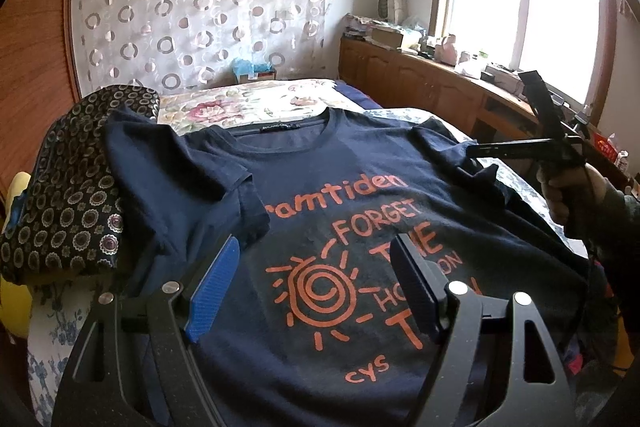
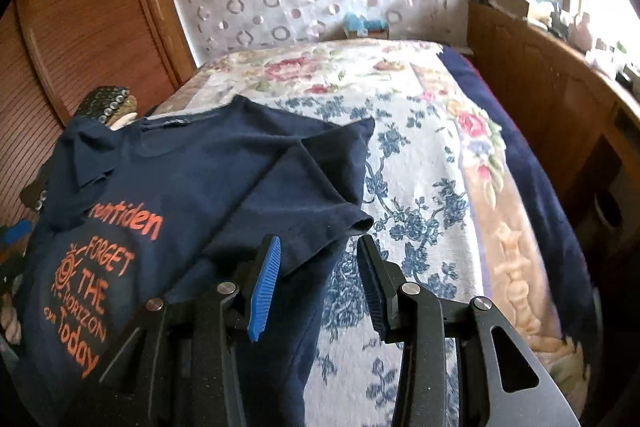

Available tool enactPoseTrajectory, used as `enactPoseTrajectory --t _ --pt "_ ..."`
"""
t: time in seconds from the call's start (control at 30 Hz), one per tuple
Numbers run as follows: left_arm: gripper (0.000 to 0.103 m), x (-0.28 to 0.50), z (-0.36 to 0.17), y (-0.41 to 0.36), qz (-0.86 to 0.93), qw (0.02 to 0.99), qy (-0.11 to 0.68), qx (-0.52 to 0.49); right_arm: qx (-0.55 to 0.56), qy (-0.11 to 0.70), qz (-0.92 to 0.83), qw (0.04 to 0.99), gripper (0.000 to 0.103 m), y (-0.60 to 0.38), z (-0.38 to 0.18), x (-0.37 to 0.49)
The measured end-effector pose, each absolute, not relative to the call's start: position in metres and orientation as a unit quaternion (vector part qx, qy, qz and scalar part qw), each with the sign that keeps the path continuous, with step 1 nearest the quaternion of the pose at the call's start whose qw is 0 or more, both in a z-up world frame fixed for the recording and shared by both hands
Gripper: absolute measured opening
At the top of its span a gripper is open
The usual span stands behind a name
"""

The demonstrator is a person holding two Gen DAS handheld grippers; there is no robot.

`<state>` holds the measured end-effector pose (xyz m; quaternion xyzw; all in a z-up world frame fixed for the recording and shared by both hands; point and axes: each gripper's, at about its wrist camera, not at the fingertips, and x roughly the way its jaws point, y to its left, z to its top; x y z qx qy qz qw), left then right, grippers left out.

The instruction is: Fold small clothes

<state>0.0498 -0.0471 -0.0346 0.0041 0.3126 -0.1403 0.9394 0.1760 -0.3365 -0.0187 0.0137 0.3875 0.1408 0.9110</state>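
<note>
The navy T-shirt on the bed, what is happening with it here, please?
A person holding a gripper in each hand is starting to fold the navy T-shirt, which lies print-up on the floral bedspread. The left gripper hovers open above the orange print, holding nothing. The right gripper is open beside the right sleeve, not pinching it. No fold shows yet. A dark patterned cloth lies beside the shirt.

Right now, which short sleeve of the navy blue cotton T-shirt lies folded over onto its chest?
The short sleeve beside the dark circle-patterned cloth; the other sleeve spreads outward onto the floral bedspread.
</note>
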Motion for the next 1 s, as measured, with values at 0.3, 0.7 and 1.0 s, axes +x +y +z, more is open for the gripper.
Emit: enactPoseTrajectory --t 0.3,0.7,1.0 --pt "0.079 0.046 -0.035 -0.04 -0.134 0.941 0.311 0.002 -0.033 0.365 0.166 0.916 0.003 -0.306 0.007 0.192" --pt "0.079 0.044 -0.034 -0.028 -0.124 0.942 0.312 -0.007 -0.01 0.358 0.266 0.895 0.005 -0.233 0.033 0.211" --pt "0.079 0.054 -0.027 -0.013 -0.111 0.945 0.308 -0.002 -0.051 0.358 0.199 0.911 0.046 -0.248 0.017 0.209"
